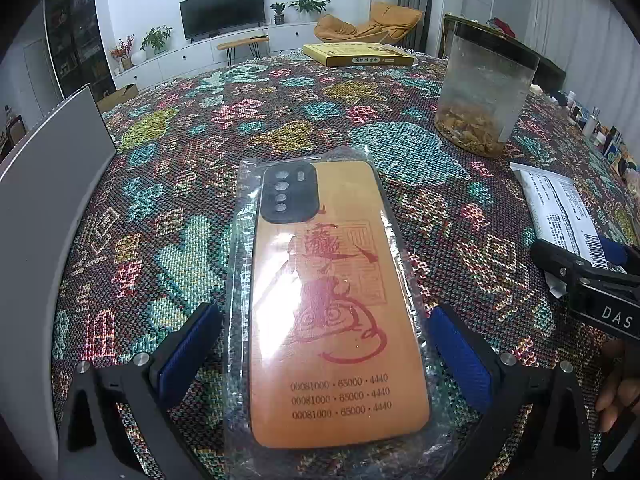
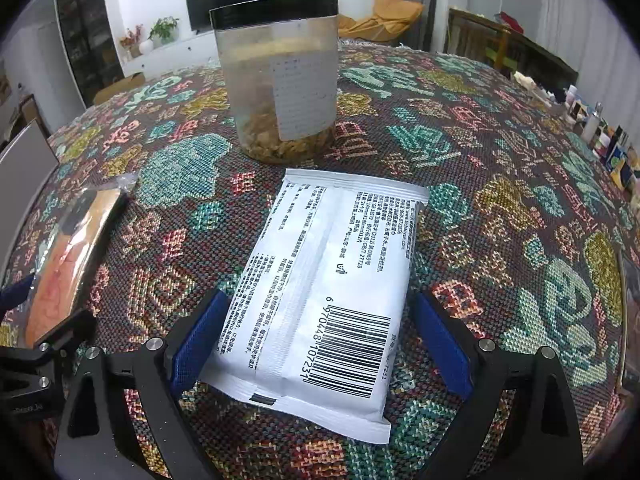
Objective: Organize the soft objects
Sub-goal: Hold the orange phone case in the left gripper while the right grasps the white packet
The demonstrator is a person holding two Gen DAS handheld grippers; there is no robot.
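Observation:
An orange phone case in a clear plastic bag point(image 1: 328, 300) lies flat on the patterned tablecloth point(image 1: 200, 168). My left gripper point(image 1: 324, 356) is open, its blue pads either side of the bag's near half, not pressing it. A white soft packet with a barcode point(image 2: 320, 296) lies on the cloth. My right gripper point(image 2: 320, 344) is open, its pads either side of the packet's near end with small gaps. The phone case also shows at the left in the right wrist view point(image 2: 68, 256). The packet and right gripper show at the right in the left wrist view point(image 1: 560, 208).
A clear jar with a black lid point(image 2: 280, 80) stands just beyond the packet; it also shows in the left wrist view point(image 1: 480, 88). A yellow book point(image 1: 356, 54) lies at the table's far edge. A grey panel point(image 1: 48, 200) stands at the left. Small bottles point(image 2: 600, 132) line the right edge.

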